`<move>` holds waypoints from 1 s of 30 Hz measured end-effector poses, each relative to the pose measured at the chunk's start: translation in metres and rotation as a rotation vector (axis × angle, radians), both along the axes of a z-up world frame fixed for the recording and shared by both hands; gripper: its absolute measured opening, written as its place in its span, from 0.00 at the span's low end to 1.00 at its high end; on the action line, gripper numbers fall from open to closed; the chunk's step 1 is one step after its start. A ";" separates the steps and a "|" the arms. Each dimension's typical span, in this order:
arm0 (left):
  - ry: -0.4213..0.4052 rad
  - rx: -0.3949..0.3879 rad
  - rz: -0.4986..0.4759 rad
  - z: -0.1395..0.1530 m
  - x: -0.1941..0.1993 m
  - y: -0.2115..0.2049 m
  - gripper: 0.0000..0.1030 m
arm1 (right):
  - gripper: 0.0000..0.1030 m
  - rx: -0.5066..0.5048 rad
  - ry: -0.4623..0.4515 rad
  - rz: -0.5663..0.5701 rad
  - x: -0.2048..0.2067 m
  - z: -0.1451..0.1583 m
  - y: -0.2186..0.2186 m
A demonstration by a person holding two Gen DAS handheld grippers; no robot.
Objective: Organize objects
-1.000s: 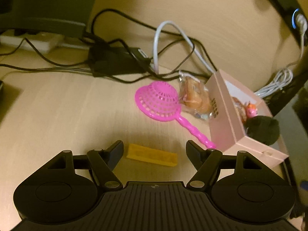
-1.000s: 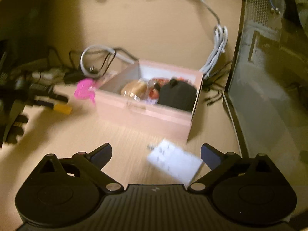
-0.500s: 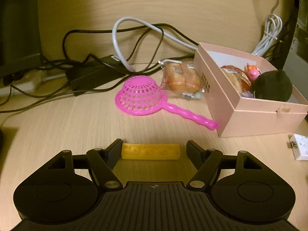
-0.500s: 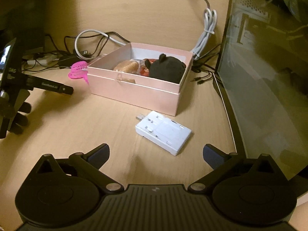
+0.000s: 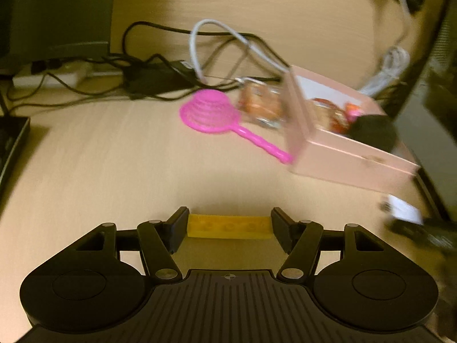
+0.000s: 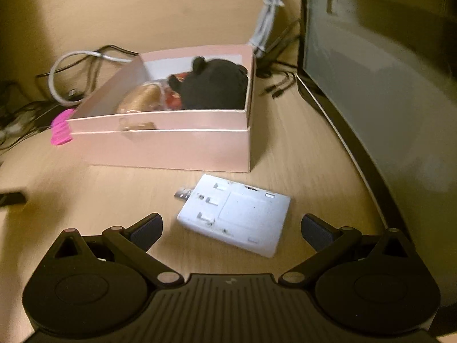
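Note:
My left gripper (image 5: pixel 229 225) is shut on a yellow brick (image 5: pixel 228 226), its fingers pressed on both ends, just above the wooden desk. A pink strainer (image 5: pixel 211 112) and a wrapped bun (image 5: pixel 261 105) lie beside the pink box (image 5: pixel 354 158). The box (image 6: pixel 171 143) holds a black plush toy (image 6: pixel 214 85), a bun and small red items. My right gripper (image 6: pixel 231 227) is open, its fingers either side of a white USB hub (image 6: pixel 237 217) lying on the desk in front of the box.
Black cables, a power brick (image 5: pixel 154 78) and a white cable loop (image 5: pixel 217 33) lie at the back. A monitor (image 6: pixel 380 80) stands at the right. A dark device edge (image 5: pixel 11 137) is at the far left.
My left gripper has closed in onto the yellow brick's ends. My right gripper has moved forward so the white hub now lies between its open fingers.

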State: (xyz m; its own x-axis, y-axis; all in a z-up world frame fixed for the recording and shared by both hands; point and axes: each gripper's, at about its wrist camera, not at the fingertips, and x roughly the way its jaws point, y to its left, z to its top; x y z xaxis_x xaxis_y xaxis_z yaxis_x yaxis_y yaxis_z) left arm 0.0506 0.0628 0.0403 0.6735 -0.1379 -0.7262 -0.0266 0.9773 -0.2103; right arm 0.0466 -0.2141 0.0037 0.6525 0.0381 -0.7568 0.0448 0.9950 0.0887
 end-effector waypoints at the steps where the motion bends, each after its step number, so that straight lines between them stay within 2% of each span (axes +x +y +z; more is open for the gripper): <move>1: 0.001 -0.013 -0.012 0.002 -0.006 -0.003 0.66 | 1.00 -0.004 -0.004 -0.007 0.002 -0.001 0.001; 2: 0.004 -0.031 -0.026 0.004 -0.013 -0.006 0.66 | 1.00 -0.011 -0.010 -0.005 0.003 -0.002 0.003; 5: 0.019 -0.086 -0.048 0.004 -0.027 -0.012 0.66 | 0.81 -0.029 -0.022 0.044 0.002 0.002 0.010; 8: 0.040 -0.119 -0.071 0.000 -0.034 -0.019 0.66 | 0.80 -0.015 -0.020 0.095 -0.005 0.010 0.016; 12: 0.053 -0.087 -0.136 0.001 -0.047 -0.034 0.66 | 0.79 -0.032 -0.059 0.207 -0.034 0.032 0.029; 15: 0.048 -0.095 -0.167 0.005 -0.054 -0.037 0.66 | 0.78 -0.034 -0.074 0.322 -0.063 0.054 0.035; 16: 0.041 -0.106 -0.174 0.008 -0.056 -0.038 0.66 | 0.74 -0.040 -0.086 0.358 -0.072 0.061 0.037; 17: 0.030 -0.115 -0.182 0.012 -0.057 -0.038 0.66 | 0.61 -0.053 -0.100 0.401 -0.081 0.068 0.040; 18: 0.012 -0.123 -0.191 0.018 -0.056 -0.039 0.66 | 0.58 -0.070 -0.115 0.438 -0.091 0.076 0.042; 23: -0.107 -0.133 -0.217 0.060 -0.032 -0.045 0.66 | 0.55 -0.070 -0.183 0.473 -0.113 0.096 0.037; 26: -0.158 -0.116 -0.214 0.079 -0.009 -0.053 0.66 | 0.55 -0.100 -0.175 0.444 -0.118 0.089 0.030; 28: -0.165 -0.139 -0.201 0.082 0.001 -0.056 0.66 | 0.55 -0.105 -0.156 0.424 -0.123 0.081 0.023; 30: -0.166 -0.169 -0.190 0.080 0.003 -0.058 0.66 | 0.64 -0.098 -0.128 0.411 -0.128 0.072 0.015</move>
State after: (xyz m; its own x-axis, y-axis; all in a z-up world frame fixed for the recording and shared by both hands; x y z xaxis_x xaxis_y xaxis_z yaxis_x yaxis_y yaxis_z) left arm 0.0537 0.0043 0.1203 0.7315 -0.3820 -0.5648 0.2013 0.9124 -0.3565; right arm -0.0815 -0.1992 0.0753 0.6870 0.2460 -0.6838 -0.3618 0.9318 -0.0283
